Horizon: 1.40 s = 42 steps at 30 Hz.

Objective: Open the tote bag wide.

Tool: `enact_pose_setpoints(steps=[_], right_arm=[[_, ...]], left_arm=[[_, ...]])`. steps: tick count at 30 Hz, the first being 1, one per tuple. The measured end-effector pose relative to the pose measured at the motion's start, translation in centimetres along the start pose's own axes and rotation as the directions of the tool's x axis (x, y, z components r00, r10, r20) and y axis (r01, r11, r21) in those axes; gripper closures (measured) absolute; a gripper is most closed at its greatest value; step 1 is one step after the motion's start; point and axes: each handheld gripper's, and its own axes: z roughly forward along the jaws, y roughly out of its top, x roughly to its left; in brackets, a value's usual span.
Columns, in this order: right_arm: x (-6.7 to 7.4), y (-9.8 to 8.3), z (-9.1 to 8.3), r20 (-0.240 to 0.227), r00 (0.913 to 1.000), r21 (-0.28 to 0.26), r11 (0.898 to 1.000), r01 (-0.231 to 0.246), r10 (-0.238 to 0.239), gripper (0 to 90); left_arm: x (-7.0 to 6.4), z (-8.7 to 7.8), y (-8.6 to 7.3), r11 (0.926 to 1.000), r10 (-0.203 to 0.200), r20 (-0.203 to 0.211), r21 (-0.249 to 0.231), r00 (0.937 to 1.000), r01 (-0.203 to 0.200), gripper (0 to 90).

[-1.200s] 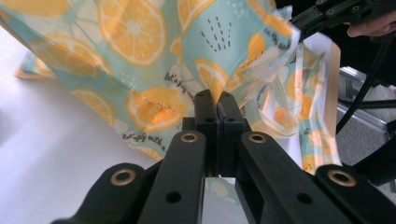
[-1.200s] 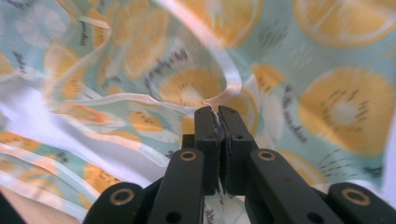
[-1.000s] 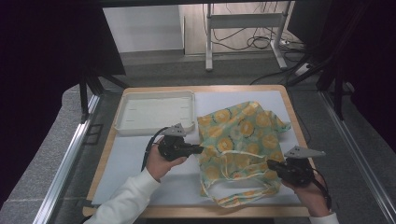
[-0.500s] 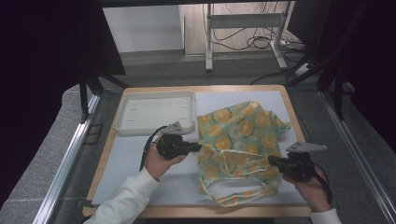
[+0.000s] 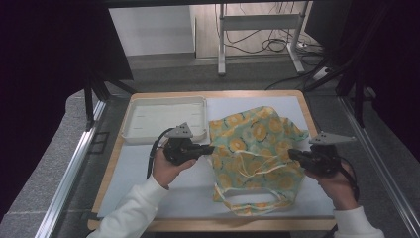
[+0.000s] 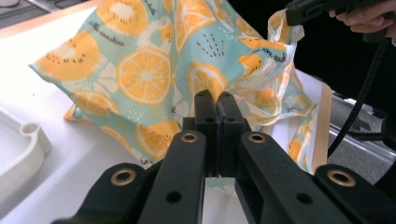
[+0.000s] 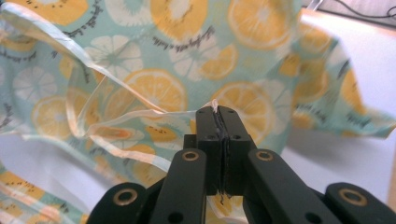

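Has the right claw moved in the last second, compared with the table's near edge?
Yes. The right claw, shut on the fruit-print bag, has risen and now sits farther from the table's near wooden edge.

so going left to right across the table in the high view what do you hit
white tray → left gripper, shut on the cloth's left edge → orange-slice print cloth → right gripper, shut on the cloth's right side

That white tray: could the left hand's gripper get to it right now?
Probably not yet: the tray lies close with nothing between, but the left gripper is shut on the bag and would need to let go.
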Motion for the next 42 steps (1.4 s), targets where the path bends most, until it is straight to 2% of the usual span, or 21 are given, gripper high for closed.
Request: enact_pose_setpoints(steps=[10, 23, 28, 42], right_arm=[[-0.5, 3.2, -0.7, 0.023, 0.9992, -0.019, 0.999, 0.035, -0.034, 88.0], [-1.6, 5.4, -0.8, 0.043, 0.9985, -0.052, 0.998, 0.035, -0.033, 88.2], [-2.0, 6.5, -0.7, 0.065, 0.9971, -0.063, 0.997, 0.043, -0.039, 88.2], [-3.4, 9.0, -0.7, 0.108, 0.9939, -0.100, 0.995, 0.032, -0.021, 88.2]], left_arm=[[0.4, -0.3, 1.4, 0.9999, -0.001, 0.001, -0.017, 1.0000, 0.001, 89.9], [1.5, -0.4, 3.0, 0.9984, -0.029, -0.004, -0.048, 0.9996, 0.029, 90.0], [1.9, -0.4, 3.4, 0.9972, -0.047, 0.006, -0.059, 0.9989, 0.047, 90.0], [2.6, -0.9, 4.6, 0.9935, -0.059, -0.007, -0.098, 0.9982, 0.058, 89.9]])
